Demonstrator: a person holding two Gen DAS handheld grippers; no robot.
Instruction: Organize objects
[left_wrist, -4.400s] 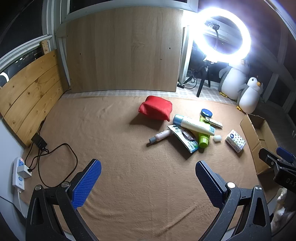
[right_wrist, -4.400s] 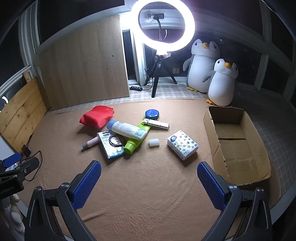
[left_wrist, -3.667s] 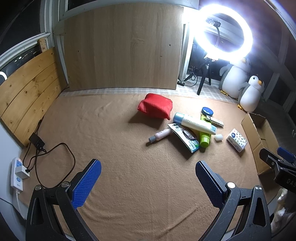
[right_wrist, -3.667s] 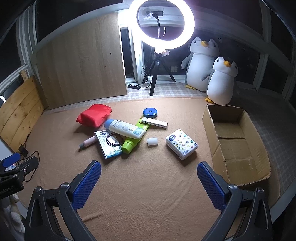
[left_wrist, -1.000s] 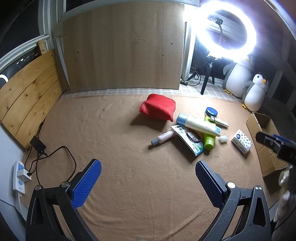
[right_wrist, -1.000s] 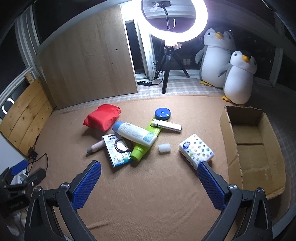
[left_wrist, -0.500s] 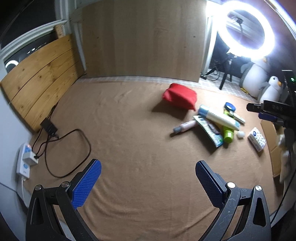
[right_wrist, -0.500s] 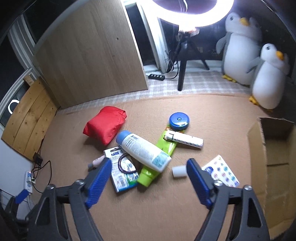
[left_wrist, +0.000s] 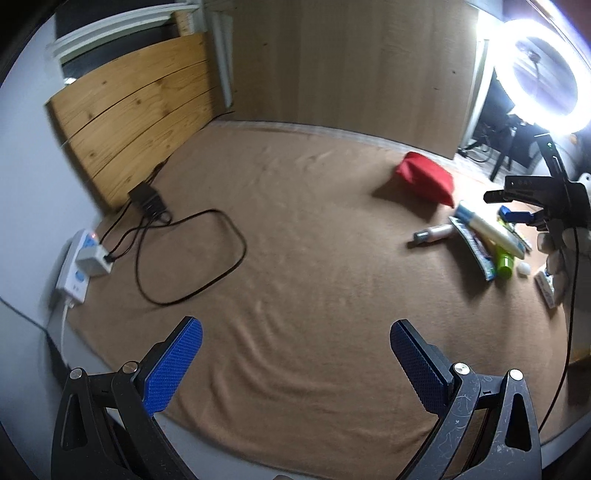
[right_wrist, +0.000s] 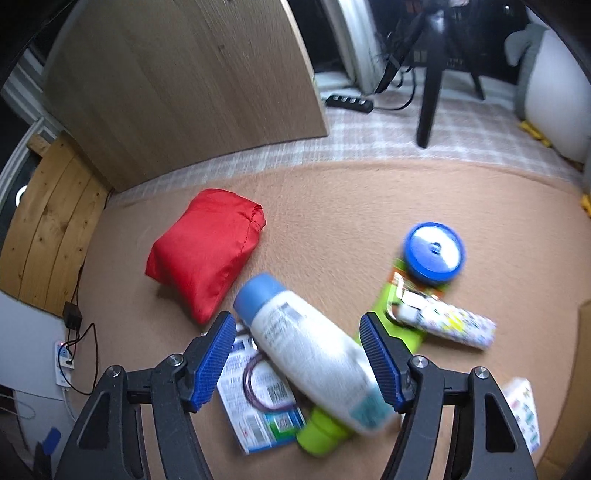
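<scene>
A white bottle with a blue cap (right_wrist: 310, 350) lies across a green tube (right_wrist: 391, 332) and a flat card packet (right_wrist: 258, 402) on the brown blanket. My right gripper (right_wrist: 298, 354) is open, its jaws on either side of the white bottle, just above it. A red pouch (right_wrist: 203, 251), a blue round tin (right_wrist: 433, 253) and a patterned tube (right_wrist: 447, 325) lie around it. My left gripper (left_wrist: 291, 365) is open and empty over bare blanket at the left, far from the pile (left_wrist: 487, 236). The right gripper's body (left_wrist: 543, 199) shows at the right edge of the left wrist view.
A power strip (left_wrist: 75, 266) with a looped black cable (left_wrist: 192, 258) lies at the blanket's left edge by wooden boards (left_wrist: 136, 122). A ring light (left_wrist: 543, 85) on a tripod and a plush penguin (right_wrist: 554, 92) stand behind. A tissue pack (right_wrist: 524, 413) lies at the right.
My right gripper has dropped down and forward onto the pile and its jaws have narrowed around the white bottle. My left gripper has swung to the left, away from the pile.
</scene>
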